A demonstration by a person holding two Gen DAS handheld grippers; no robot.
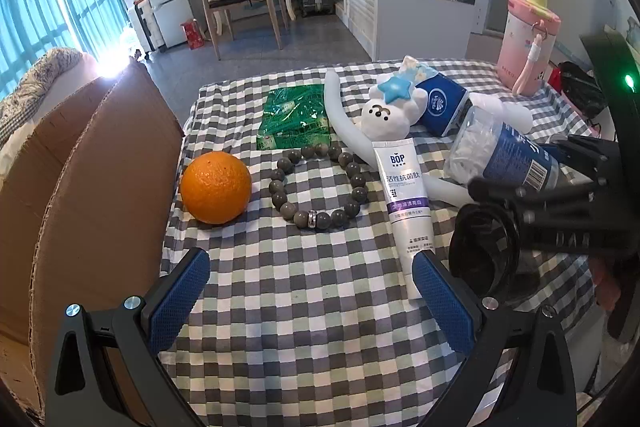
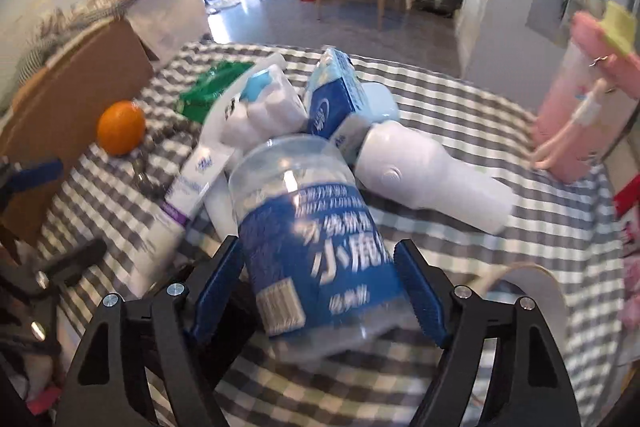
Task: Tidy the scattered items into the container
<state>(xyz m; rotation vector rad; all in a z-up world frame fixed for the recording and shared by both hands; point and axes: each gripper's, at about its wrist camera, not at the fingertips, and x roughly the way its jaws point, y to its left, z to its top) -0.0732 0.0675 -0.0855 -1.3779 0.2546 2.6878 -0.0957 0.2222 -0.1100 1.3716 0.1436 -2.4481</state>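
While the right gripper (image 2: 320, 287) pinched a clear jar (image 2: 308, 227) with a blue Chinese-character label above the checked cloth (image 1: 300, 307), the left gripper (image 1: 312, 299) stood spread and empty. A white tube (image 1: 404, 195) read "BOP" beside the cardboard box (image 1: 100, 167).

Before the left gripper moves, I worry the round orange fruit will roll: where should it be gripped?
Grip the orange fruit across its widest middle, coming down from above. It is a smooth ball lying free on the checked cloth beside the cardboard box; the open left gripper can straddle it.
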